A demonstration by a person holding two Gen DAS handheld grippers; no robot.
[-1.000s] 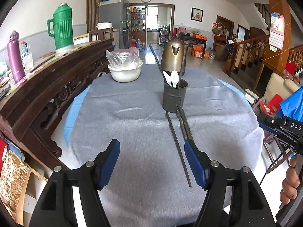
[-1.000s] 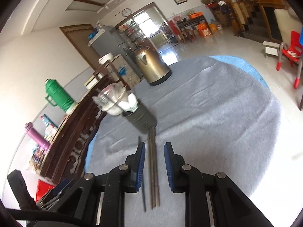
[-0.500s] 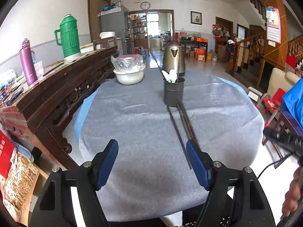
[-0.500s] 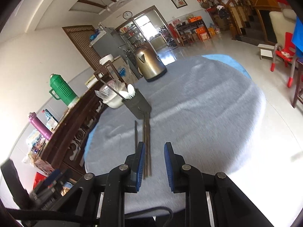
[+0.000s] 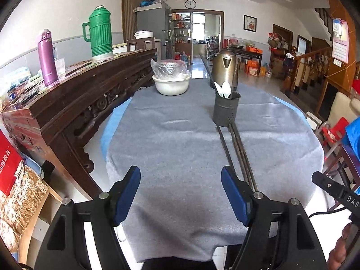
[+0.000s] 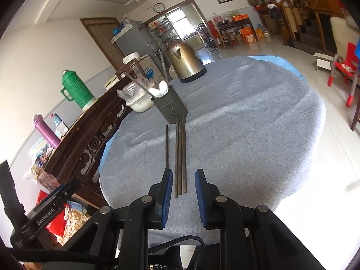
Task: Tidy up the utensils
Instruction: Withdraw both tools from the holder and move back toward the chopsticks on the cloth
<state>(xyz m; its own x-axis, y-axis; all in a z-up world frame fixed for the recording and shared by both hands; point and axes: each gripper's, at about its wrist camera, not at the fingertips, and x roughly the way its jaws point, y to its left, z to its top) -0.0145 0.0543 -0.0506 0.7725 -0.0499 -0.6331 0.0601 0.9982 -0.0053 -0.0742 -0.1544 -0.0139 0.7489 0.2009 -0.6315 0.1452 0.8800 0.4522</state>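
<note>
Three dark chopsticks (image 5: 238,150) lie on the grey tablecloth, pointing at a grey perforated utensil holder (image 5: 226,109) with white spoons (image 5: 223,89) in it. They also show in the right wrist view (image 6: 180,155), below the holder (image 6: 171,109). My left gripper (image 5: 181,191) is wide open and empty, above the table's near edge, left of the chopsticks. My right gripper (image 6: 184,190) is narrowly open and empty, its fingers on either side of the near ends of two chopsticks, just short of them.
A white bowl (image 5: 171,84) covered in plastic film and a brass kettle (image 5: 225,68) stand at the table's far side. A dark carved sideboard (image 5: 74,103) with a green thermos (image 5: 100,36) and purple bottle (image 5: 46,58) runs along the left. Red chairs (image 6: 344,72) stand right.
Both grippers have pulled back toward the table's near edge; the table and holder look farther away. The chopsticks and holder have not moved. Both grippers kept their openings.
</note>
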